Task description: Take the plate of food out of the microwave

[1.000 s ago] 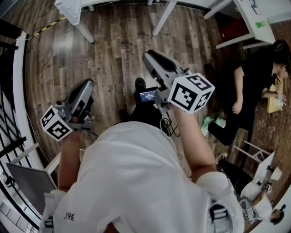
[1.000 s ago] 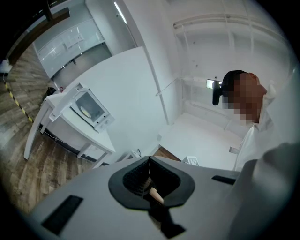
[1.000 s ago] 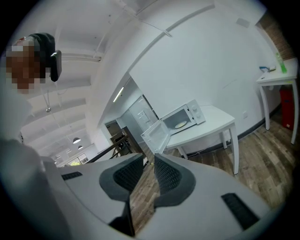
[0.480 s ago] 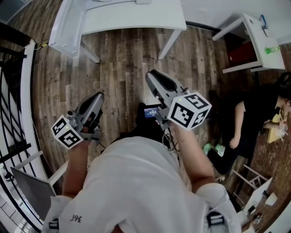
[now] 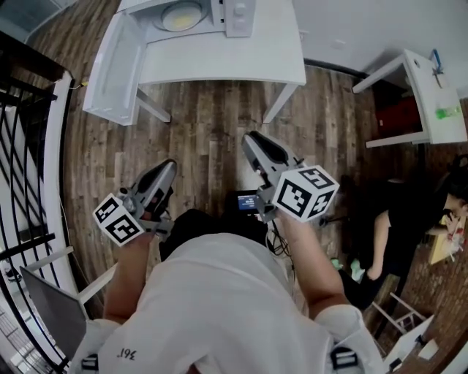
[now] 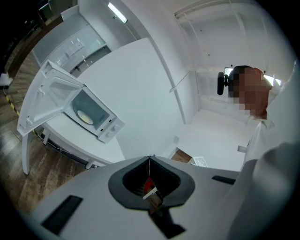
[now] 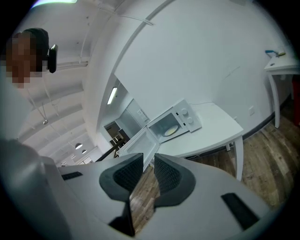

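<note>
A white microwave (image 5: pixel 238 14) stands on a white table (image 5: pixel 241 58) at the top of the head view, its door (image 5: pixel 110 66) swung wide open toward me. Inside lies the plate of food (image 5: pixel 181 14), pale yellow. Both grippers hang over the wooden floor, well short of the table. My left gripper (image 5: pixel 170 166) is shut with nothing in it; in the left gripper view its tips (image 6: pixel 150 157) meet, with the microwave (image 6: pixel 105 126) and plate (image 6: pixel 85 116) far off. My right gripper (image 7: pixel 149 161) is open and empty, pointing toward the microwave (image 7: pixel 185 117) and plate (image 7: pixel 171 131).
A black railing (image 5: pixel 29 146) runs along the left. A second white table (image 5: pixel 431 88) stands at the right, and a person in black (image 5: pixel 398 219) sits on the floor beyond it. A small lit screen (image 5: pixel 248 201) hangs at my chest. Wooden floor lies between me and the microwave table.
The white table has drawn nearer and the open microwave with the plate has come into view at the top. Both grippers keep their pose in front of me, jaws unchanged.
</note>
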